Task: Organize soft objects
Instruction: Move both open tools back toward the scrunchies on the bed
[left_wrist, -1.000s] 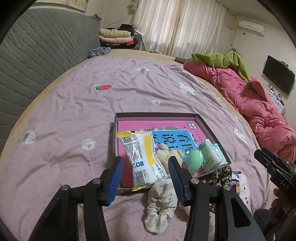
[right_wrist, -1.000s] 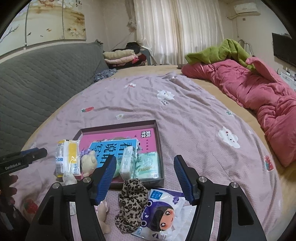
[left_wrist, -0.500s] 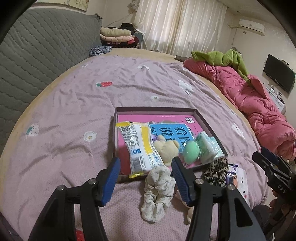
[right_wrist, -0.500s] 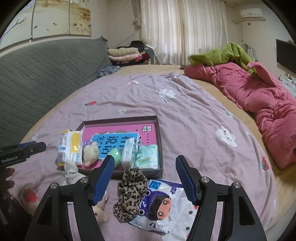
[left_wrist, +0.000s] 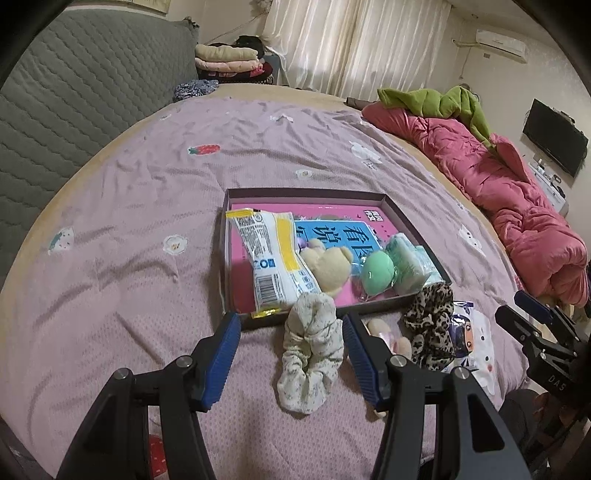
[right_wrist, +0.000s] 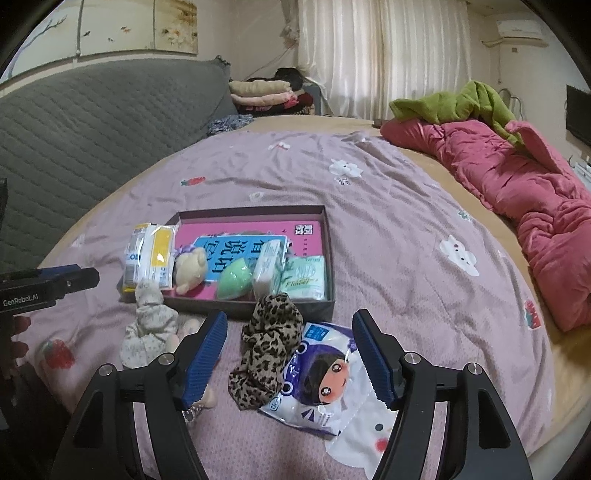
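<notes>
Scrunchies lie low in frame outside the tray (left_wrist: 402, 214): I line my left gripper (left_wrist: 291, 341), jaws spread and empty, around the cream scrunchie (left_wrist: 310, 347), while my right gripper (right_wrist: 290, 349), jaws just widened, brackets the leopard scrunchie (right_wrist: 267, 347) for pickup.

A shallow dark box (right_wrist: 328, 236) lies flat on the bed, a pink and blue book as its floor; inside sit a white and yellow packet (left_wrist: 271, 258) leaning over the left rim, a tan plush bear (left_wrist: 328, 264), a green egg-shaped sponge (left_wrist: 376, 273), a pale green tissue pack (right_wrist: 304, 275) and a white pack (right_wrist: 267, 264) standing on edge; just in front of the box, on the cover, lie a cream flowered scrunchie (left_wrist: 310, 347), a leopard-print scrunchie (right_wrist: 267, 343) touching the box's front wall, and a cartoon-face packet (right_wrist: 325, 376) beside it.
</notes>
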